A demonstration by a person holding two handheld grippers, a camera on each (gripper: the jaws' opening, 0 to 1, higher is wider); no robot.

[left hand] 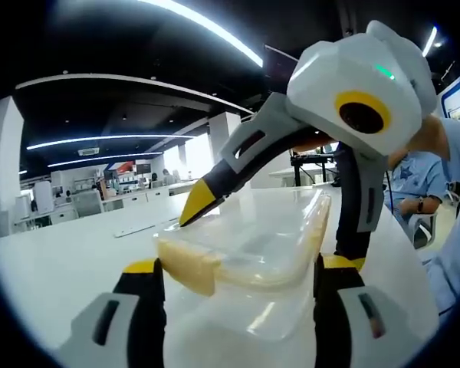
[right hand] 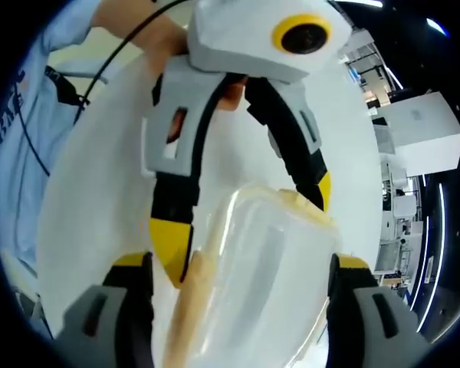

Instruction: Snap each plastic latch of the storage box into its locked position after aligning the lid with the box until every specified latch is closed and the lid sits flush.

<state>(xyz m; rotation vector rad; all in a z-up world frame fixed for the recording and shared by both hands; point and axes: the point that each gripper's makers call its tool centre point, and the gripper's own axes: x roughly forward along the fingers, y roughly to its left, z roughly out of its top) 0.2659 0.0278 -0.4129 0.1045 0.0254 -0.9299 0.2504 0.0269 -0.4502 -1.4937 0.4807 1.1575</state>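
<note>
While my left gripper (left hand: 238, 280) and right gripper (right hand: 241, 276) straddle the clear plastic storage box (left hand: 253, 245), jaws wide, holding nothing, I must press its yellowish latch (left hand: 188, 268) shut.

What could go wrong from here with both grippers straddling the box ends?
1. Both grippers, left gripper and right gripper, straddle opposite ends of the clear storage box and sit close together; they may collide.
2. The box rests on a smooth white table; a one-sided push could slide it.
3. The yellowish latch looks unlocked, so the lid may not sit flush.
</note>
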